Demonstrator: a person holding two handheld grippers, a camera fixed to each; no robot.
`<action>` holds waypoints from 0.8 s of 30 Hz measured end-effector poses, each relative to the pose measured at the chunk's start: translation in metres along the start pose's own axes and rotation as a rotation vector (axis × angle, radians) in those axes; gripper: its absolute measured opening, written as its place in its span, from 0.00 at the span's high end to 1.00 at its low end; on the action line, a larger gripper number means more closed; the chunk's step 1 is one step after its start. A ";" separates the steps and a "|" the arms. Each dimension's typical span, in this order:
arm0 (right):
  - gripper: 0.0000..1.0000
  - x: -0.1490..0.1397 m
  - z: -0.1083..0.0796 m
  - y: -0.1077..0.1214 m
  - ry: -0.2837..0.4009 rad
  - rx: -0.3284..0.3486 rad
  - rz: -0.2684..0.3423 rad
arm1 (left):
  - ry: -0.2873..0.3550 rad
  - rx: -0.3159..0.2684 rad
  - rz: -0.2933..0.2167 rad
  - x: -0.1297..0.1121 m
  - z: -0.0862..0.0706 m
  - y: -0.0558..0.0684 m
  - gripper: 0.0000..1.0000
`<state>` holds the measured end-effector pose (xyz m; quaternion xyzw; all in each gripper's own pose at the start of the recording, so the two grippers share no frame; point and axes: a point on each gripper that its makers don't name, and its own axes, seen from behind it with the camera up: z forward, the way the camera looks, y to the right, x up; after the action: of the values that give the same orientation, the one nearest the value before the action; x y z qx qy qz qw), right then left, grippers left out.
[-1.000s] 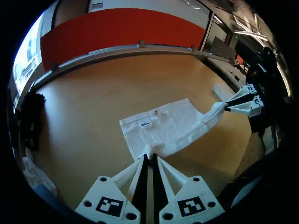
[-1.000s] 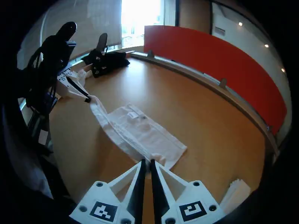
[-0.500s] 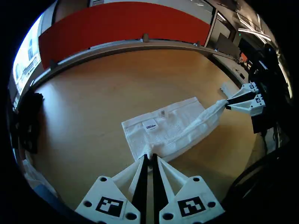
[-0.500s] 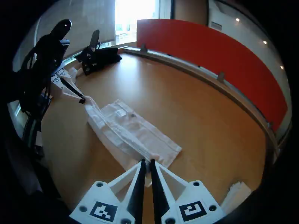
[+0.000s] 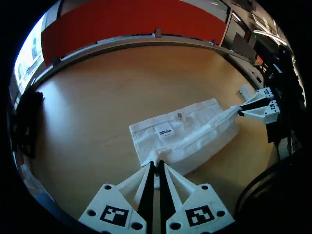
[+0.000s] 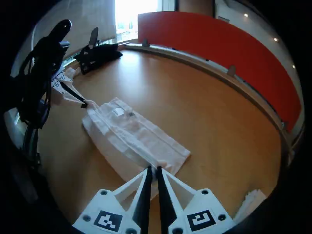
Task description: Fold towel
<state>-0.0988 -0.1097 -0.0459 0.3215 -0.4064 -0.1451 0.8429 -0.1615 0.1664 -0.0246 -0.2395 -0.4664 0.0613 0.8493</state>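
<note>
Towel [image 5: 183, 134]: near edge, both corners pinched in closed left gripper [image 5: 156, 163] and right gripper [image 6: 153, 168], now lifted farther over the cloth ahead (fold about half made).

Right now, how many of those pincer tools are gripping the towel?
2. The left gripper pinches one end of the lifted edge of the white towel; the right gripper pinches the other end. I can't rule out another out of sight.
</note>
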 end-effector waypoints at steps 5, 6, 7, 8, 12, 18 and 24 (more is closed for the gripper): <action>0.90 -0.003 0.010 0.004 -0.010 -0.004 0.018 | 0.004 0.012 -0.012 0.003 0.009 -0.003 0.90; 0.90 -0.004 0.011 0.005 -0.011 -0.005 0.020 | 0.005 0.014 -0.014 0.003 0.010 -0.004 0.90; 0.89 -0.004 0.012 0.006 -0.013 -0.009 0.020 | 0.006 0.016 -0.013 0.004 0.012 -0.004 0.90; 0.89 -0.005 0.014 0.007 -0.014 -0.012 0.020 | 0.007 0.017 -0.012 0.004 0.013 -0.005 0.89; 0.77 -0.006 0.020 0.013 -0.017 -0.029 0.024 | 0.010 0.030 -0.007 0.005 0.018 -0.009 0.81; 0.57 -0.007 0.030 0.024 -0.015 -0.065 0.038 | 0.010 0.063 0.004 0.006 0.026 -0.018 0.66; 0.38 -0.007 0.033 0.031 -0.017 -0.085 0.031 | 0.012 0.078 0.026 0.009 0.028 -0.022 0.62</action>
<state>-0.1294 -0.0967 -0.0146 0.2777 -0.4118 -0.1520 0.8545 -0.1819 0.1594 0.0055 -0.2125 -0.4554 0.0890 0.8600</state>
